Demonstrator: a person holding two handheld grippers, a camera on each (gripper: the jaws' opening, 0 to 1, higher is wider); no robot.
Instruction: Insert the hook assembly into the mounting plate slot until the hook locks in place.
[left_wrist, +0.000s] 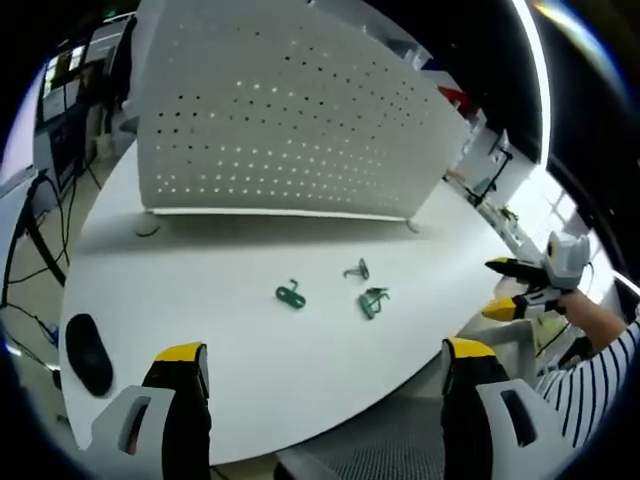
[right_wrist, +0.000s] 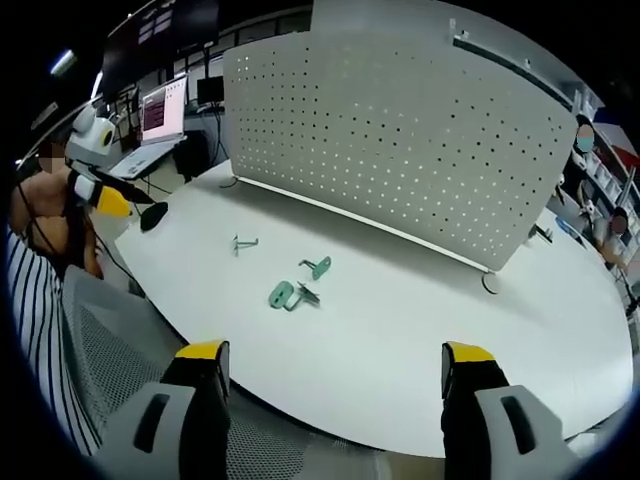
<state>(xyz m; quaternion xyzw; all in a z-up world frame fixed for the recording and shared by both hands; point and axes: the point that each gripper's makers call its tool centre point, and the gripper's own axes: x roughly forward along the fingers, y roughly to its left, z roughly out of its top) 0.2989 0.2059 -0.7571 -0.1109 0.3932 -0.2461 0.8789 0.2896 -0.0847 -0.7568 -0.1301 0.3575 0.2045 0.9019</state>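
Left gripper view: left tongs (left_wrist: 325, 365) released, yellow-tipped jaws spread wide, nothing between them, held above the near edge of the white surface (left_wrist: 250, 340). Three green hook pieces lie loose mid-surface: one (left_wrist: 291, 296) to the left, one (left_wrist: 357, 270) farther back, one (left_wrist: 373, 301) just beside it. White perforated mounting plate (left_wrist: 280, 110) stands upright behind them, well apart. Black mouse (left_wrist: 88, 352) at the surface's left edge. Right tongs (left_wrist: 520, 285) enter from the right.

Right gripper view: right tongs (right_wrist: 333, 368) released, jaws spread wide, empty, above the surface edge.
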